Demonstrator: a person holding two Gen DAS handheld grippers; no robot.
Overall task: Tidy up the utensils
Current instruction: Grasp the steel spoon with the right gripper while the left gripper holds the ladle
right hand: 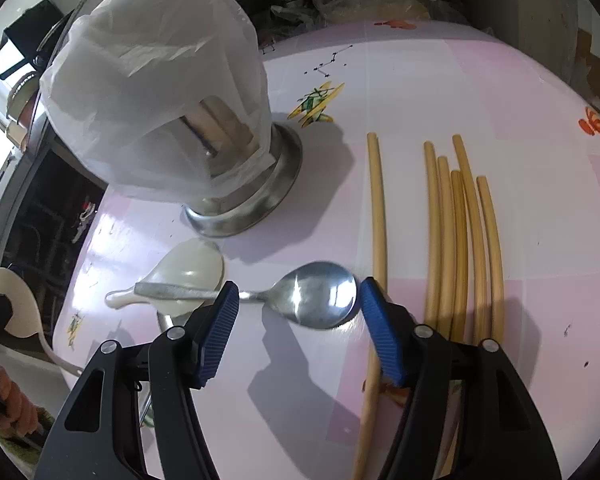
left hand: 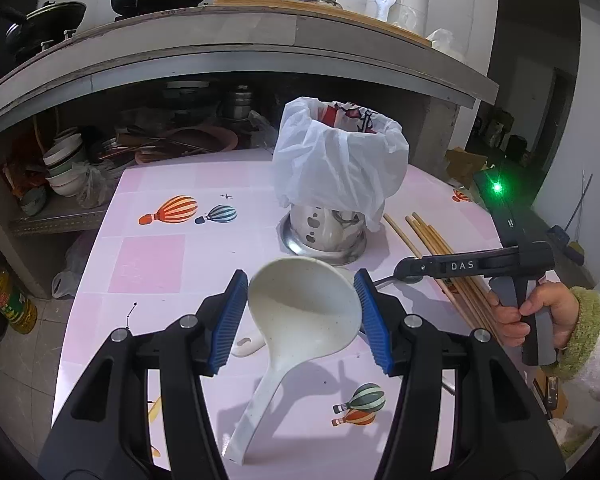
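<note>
- Left wrist view: the ladle [left hand: 304, 308] is pinched by its bowl between the pads of the left gripper [left hand: 302, 316] and is held off the table [left hand: 148, 264], handle hanging toward 6 o'clock.
- The holder [left hand: 328, 232], a metal cup draped with a plastic bag [left hand: 340, 164], is seen at 12 o'clock from the ladle, near but apart; nothing from the table can be seen stowed in it, though its inside is mostly hidden.
- Right wrist view: the right gripper [right hand: 296, 308] is spread wide around the bowl of the metal spoon [right hand: 320, 294], which lies flat on the table; whether the pads touch it cannot be told.
- A white spoon [right hand: 188, 272] is left lying at 9 o'clock from the metal spoon, under its handle, just in front of the holder [right hand: 252, 208].
- Six chopsticks [right hand: 456, 240] are left loose at 3 o'clock, one set apart from the other five.
- The task is judged to be at an early stage: one utensil is lifted, none is seen put away, and two spoons and the chopsticks remain.
</note>
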